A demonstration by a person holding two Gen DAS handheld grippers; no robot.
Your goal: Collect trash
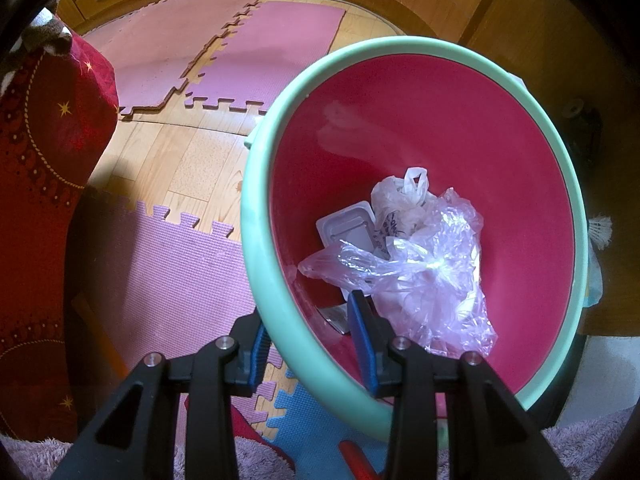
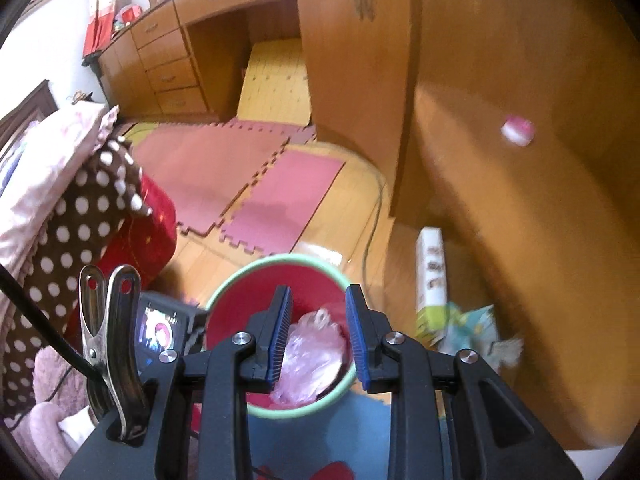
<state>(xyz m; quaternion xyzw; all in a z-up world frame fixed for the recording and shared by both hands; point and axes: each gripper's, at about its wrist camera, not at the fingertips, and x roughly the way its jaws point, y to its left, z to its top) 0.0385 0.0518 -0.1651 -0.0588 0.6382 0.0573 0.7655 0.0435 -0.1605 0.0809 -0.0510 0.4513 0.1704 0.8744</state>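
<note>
**Steadying the bin while the other hand hangs above it**

Left wrist view: my left fingers (image 1: 316, 340) straddle the mint rim of the bin (image 1: 256, 240), one pad outside the wall and one inside. I judge this is to hold the bin tilted toward me so its mouth stays open; whether the pads actually pinch the rim I cannot tell. Inside the bin, crumpled plastic bags (image 1: 424, 276) lie on the red bottom, with a white tray (image 1: 346, 228) tucked partly beneath them.

Right wrist view: my right fingers (image 2: 318, 336) are spread and grasp nothing, hanging above the bin (image 2: 224, 292), the bags (image 2: 310, 354) visible between the pads. Beside the bin, toward the wardrobe, a carton (image 2: 431, 268) and some crumpled paper (image 2: 468, 328) lie on the floor, likely the next trash.
</note>
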